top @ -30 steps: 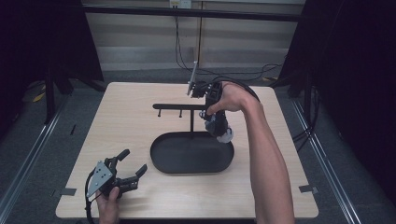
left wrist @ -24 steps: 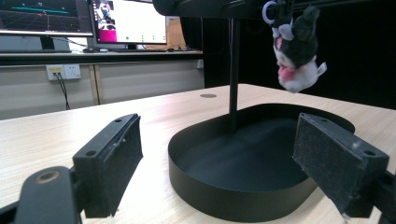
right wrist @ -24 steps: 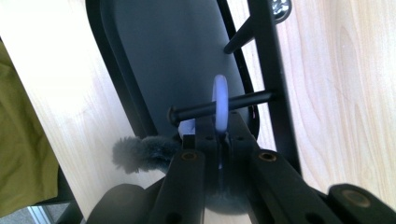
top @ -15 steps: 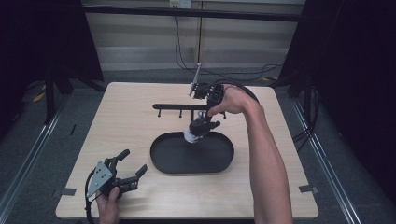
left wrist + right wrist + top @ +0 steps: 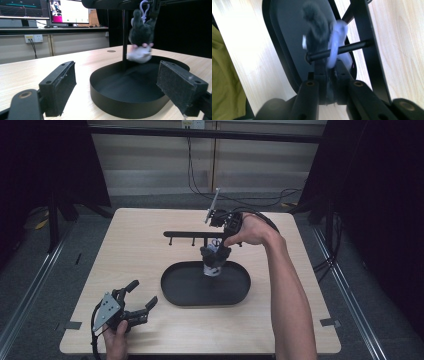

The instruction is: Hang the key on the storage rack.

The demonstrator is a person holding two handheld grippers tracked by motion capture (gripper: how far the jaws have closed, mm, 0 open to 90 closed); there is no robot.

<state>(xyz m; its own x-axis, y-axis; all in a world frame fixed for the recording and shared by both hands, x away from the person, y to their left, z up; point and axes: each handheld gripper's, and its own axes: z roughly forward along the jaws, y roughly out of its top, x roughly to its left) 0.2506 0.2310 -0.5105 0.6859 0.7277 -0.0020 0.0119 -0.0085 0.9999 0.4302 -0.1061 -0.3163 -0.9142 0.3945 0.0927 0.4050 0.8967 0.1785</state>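
A grey and white plush toy [image 5: 214, 261] hangs by its white clip [image 5: 335, 45] from a peg [image 5: 352, 47] of the black rack [image 5: 186, 234], over the black oval tray [image 5: 185, 287]. My right gripper [image 5: 218, 241] reaches down at the rack. Its jaws stand almost together on the clip's lower end and have just been opening slightly. The toy [image 5: 317, 27] is blurred below the peg. Near the front left corner, my left gripper [image 5: 143, 293] rests open and holds nothing. It faces the tray [image 5: 120, 105] and the hanging toy [image 5: 141, 35].
The rack's upright post [image 5: 124, 35] rises just behind the tray. Its bar carries several short pegs. Bare wood lies to the left of and in front of the tray. Cables trail off the far edge, and dark curtains flank the table.
The toy has swung from right of the rack's post to the left and now hangs over the tray's far rim. The right hand has shifted slightly. The left gripper is unchanged.
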